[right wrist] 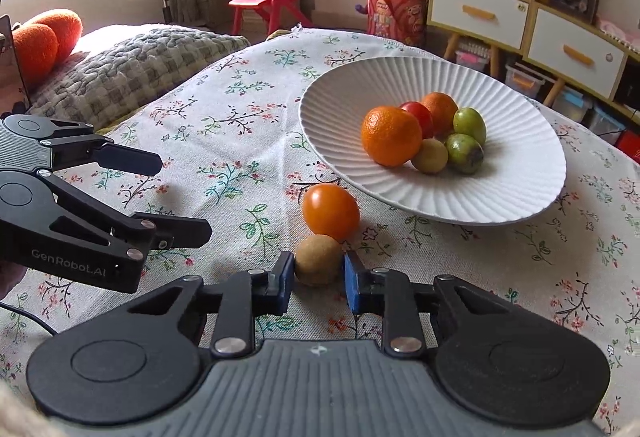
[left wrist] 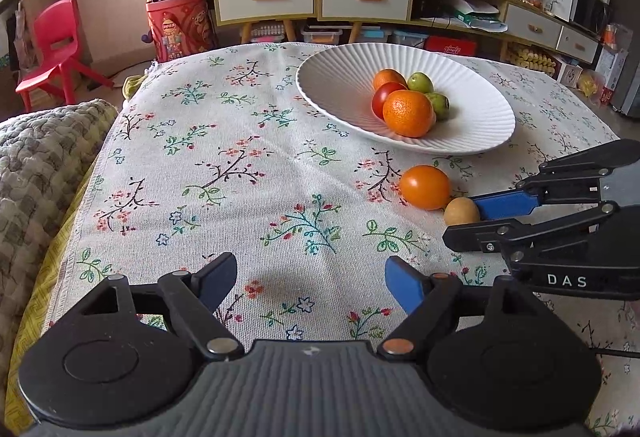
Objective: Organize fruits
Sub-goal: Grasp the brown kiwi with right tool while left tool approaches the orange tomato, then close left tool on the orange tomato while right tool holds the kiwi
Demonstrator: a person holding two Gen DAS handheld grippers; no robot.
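Observation:
A white ribbed plate (left wrist: pixel 340 85) (right wrist: pixel 520 173) on the floral tablecloth holds several fruits: oranges, a red tomato and green ones. An orange tomato (left wrist: pixel 425 187) (right wrist: pixel 330 211) lies on the cloth just in front of the plate. A small tan round fruit (left wrist: pixel 461 212) (right wrist: pixel 318 265) lies next to it. My right gripper (right wrist: pixel 319 277) (left wrist: pixel 460 223) has its blue pads on both sides of the tan fruit, closed against it on the cloth. My left gripper (left wrist: pixel 310 279) (right wrist: pixel 184 197) is open and empty, hovering left of the fruit.
The floral tablecloth (left wrist: pixel 240 173) covers the table. A grey quilted cushion (left wrist: pixel 40 165) (right wrist: pixel 132 65) lies along the left edge. A red child's chair (left wrist: pixel 52 49), a red bin (left wrist: pixel 180 25) and shelving stand beyond the table.

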